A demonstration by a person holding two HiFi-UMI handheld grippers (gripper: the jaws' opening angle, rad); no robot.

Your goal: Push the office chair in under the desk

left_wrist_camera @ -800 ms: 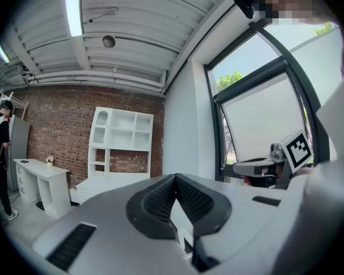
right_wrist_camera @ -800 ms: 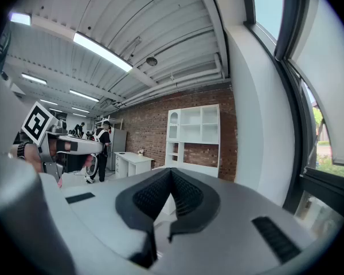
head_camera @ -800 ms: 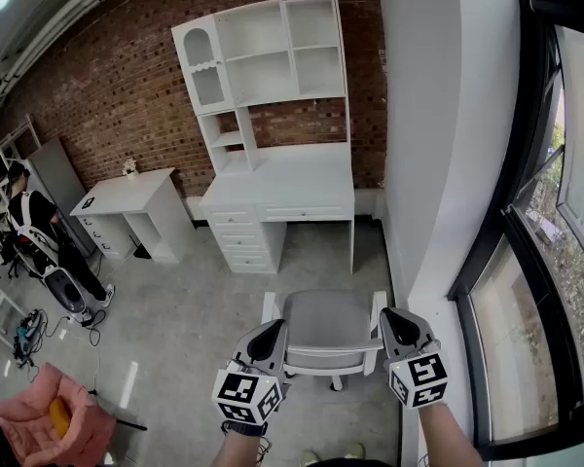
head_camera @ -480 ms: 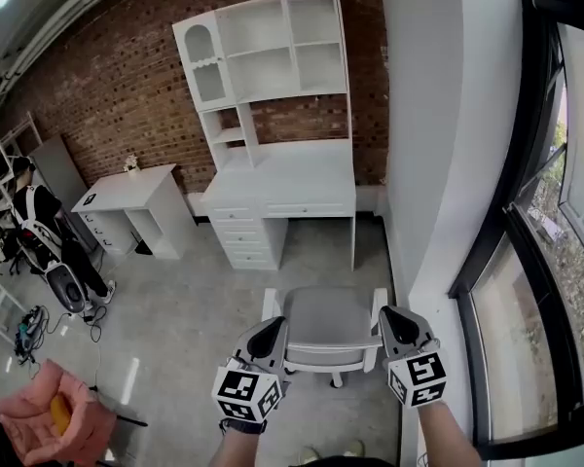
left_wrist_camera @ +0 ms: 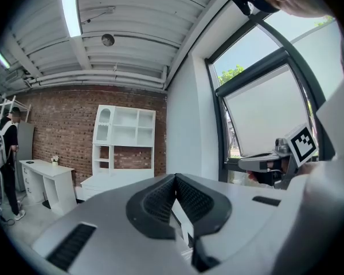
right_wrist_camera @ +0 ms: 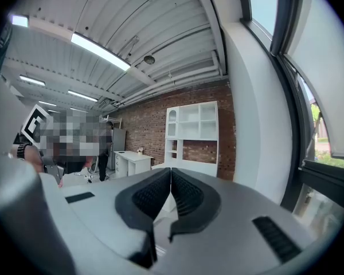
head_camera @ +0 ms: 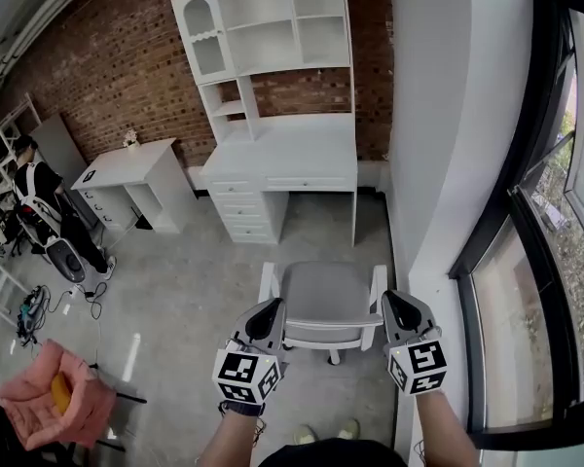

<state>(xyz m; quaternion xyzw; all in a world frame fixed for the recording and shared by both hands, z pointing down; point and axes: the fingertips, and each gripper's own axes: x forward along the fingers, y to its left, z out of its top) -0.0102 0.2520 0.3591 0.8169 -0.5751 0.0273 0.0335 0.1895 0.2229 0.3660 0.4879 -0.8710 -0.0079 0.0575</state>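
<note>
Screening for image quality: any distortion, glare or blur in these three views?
Head view: strong wide-angle bowing of the window frame, even daylight, sharp. Left gripper view: dark round vignette, window washed out, ceiling light blown white. Right gripper view: same vignette, bright ceiling strip, otherwise sharp.

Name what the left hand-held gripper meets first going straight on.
Probably the office chair, its back just ahead of the left hand-held gripper; depth is unclear, so it might pass above toward the white desk.
</note>
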